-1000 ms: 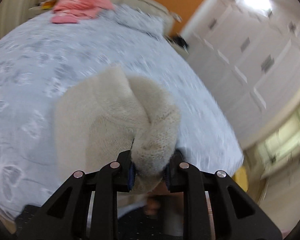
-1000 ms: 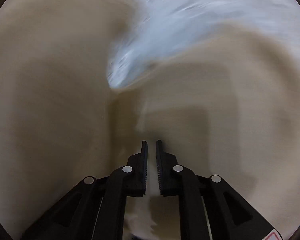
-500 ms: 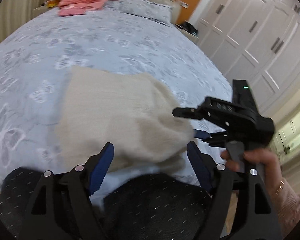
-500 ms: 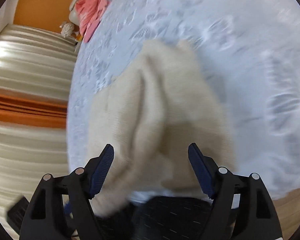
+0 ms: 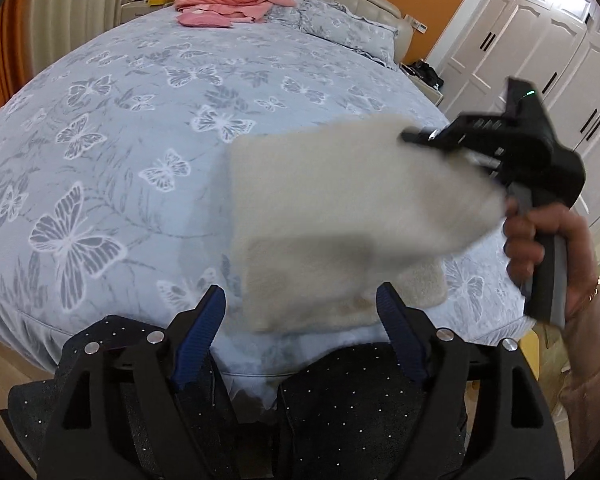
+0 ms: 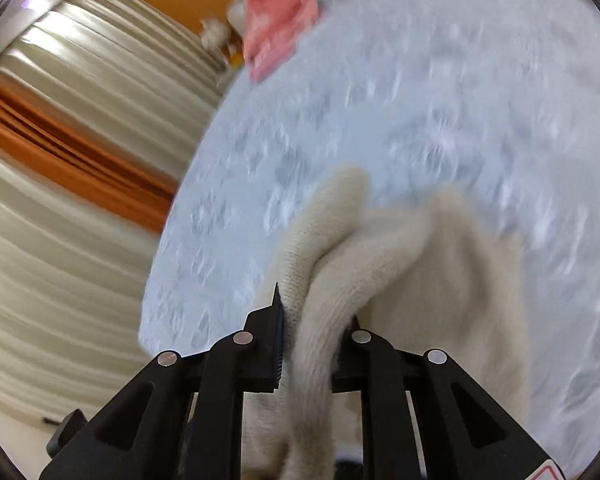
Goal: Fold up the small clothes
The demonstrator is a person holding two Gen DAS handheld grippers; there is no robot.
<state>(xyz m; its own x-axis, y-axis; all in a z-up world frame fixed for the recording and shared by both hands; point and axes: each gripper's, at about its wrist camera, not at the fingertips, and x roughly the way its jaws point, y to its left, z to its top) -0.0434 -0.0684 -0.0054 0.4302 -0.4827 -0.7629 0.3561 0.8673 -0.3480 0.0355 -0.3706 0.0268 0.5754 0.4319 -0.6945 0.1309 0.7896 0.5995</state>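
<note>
In the left wrist view, the left gripper [image 5: 300, 316] hangs over the near edge of the bed [image 5: 148, 128], its blue-padded fingers spread wide with nothing pressed between them. Just beyond them the cream knitted garment [image 5: 340, 216] is lifted off the bedspread toward the bed's right edge, one end drawn up to the right gripper [image 5: 452, 148], gripped by a hand [image 5: 540, 240]. In the right wrist view, the right gripper [image 6: 306, 344] has just been closing, and its jaws now pinch a bunched fold of the cream knit [image 6: 328, 292]. The step appears to be re-gripping for a fold; next, the left fingers probably need an opposite edge to hold.
</note>
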